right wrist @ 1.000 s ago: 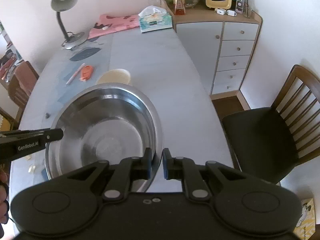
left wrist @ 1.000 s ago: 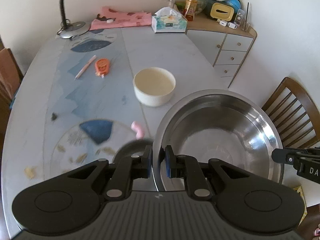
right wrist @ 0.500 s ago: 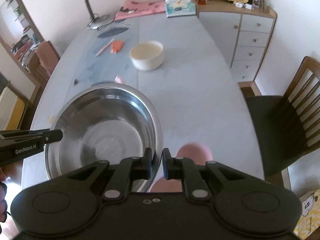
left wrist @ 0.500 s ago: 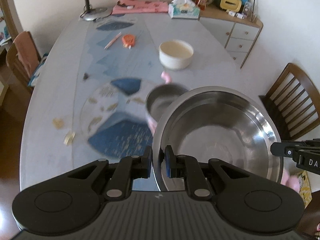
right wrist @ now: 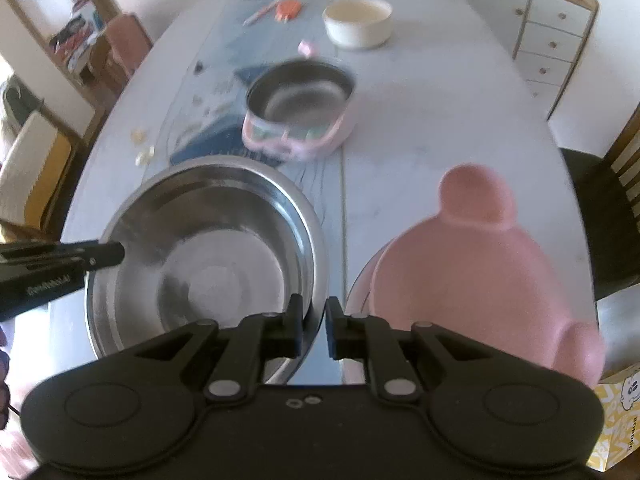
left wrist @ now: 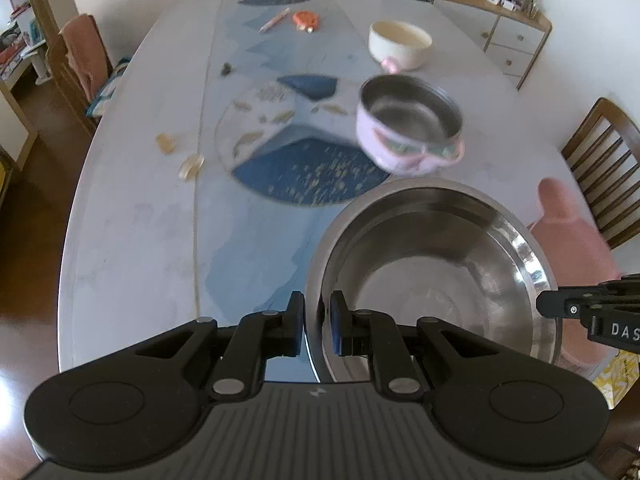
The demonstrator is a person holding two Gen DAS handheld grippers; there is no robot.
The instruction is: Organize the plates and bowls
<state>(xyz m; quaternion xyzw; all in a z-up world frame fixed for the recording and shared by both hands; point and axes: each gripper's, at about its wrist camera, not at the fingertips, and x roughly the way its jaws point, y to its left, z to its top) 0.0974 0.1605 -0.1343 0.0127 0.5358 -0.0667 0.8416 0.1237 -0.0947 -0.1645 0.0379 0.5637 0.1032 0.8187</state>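
Right now both grippers carry the big steel bowl (left wrist: pixel 436 276) between them, one on each side of its rim. The left gripper (left wrist: pixel 317 328) has its jaws pressed together on the rim's left edge, and the right gripper (right wrist: pixel 311 328) pinches the opposite edge in the same way; each one's tip shows in the other's view across the bowl. The bowl appears to hang above the near end of the table (left wrist: pixel 140 208) rather than rest on it, though I cannot be sure of the gap.

What the coming move turns on, I think, is where this bowl goes relative to the other dishes. Just beside it on the right gripper's side lies the pink plate (right wrist: pixel 472 264) with its round ears, close to the table's near edge. Farther up the table, roughly straight ahead of both grippers, stands the small pink steel-lined bowl (left wrist: pixel 408 120), and beyond that the cream bowl (left wrist: pixel 400 44), the two close together.

Being the widest, the steel bowl looks like the base of any stack, so the smaller bowls would come to it. The right hand is nearer the plate; the small bowl sits about midway between the two. A round rim has no long axis, so the grip angle matters little.
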